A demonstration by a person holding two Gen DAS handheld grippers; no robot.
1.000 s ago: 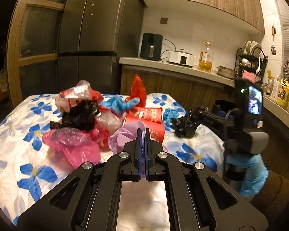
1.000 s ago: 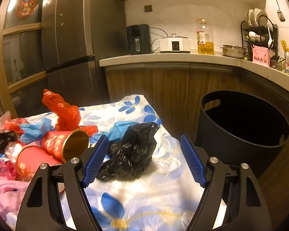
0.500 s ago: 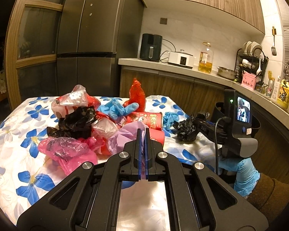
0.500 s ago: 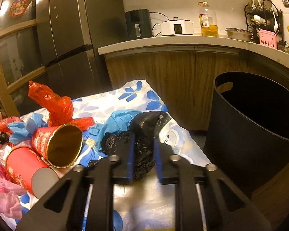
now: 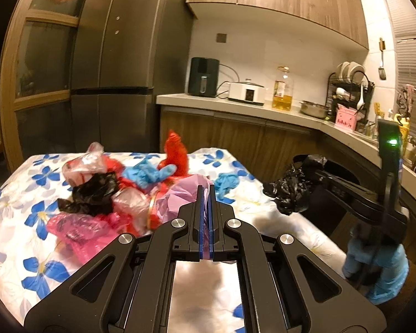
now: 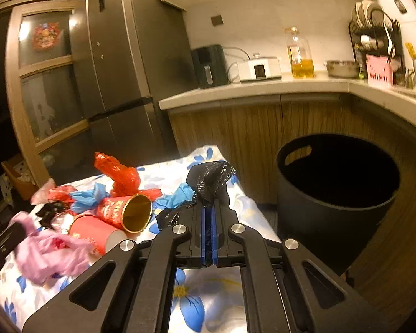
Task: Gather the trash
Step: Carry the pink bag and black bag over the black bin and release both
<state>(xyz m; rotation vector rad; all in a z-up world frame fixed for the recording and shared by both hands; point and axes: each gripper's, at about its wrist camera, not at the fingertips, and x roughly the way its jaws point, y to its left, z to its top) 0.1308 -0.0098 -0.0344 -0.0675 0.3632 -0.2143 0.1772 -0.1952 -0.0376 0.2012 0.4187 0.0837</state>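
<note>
My right gripper is clamped on a crumpled black bag — lifted clear of the flowered tablecloth, beside the black bin. My left gripper pinches a lilac bag at the trash heap's edge.

Counter covered by white cloth with blue flowers. Lying on it: red cups, red bag, blue gloves, black bag, pink bag, clear wrappers, heaped together left of centre.
</note>
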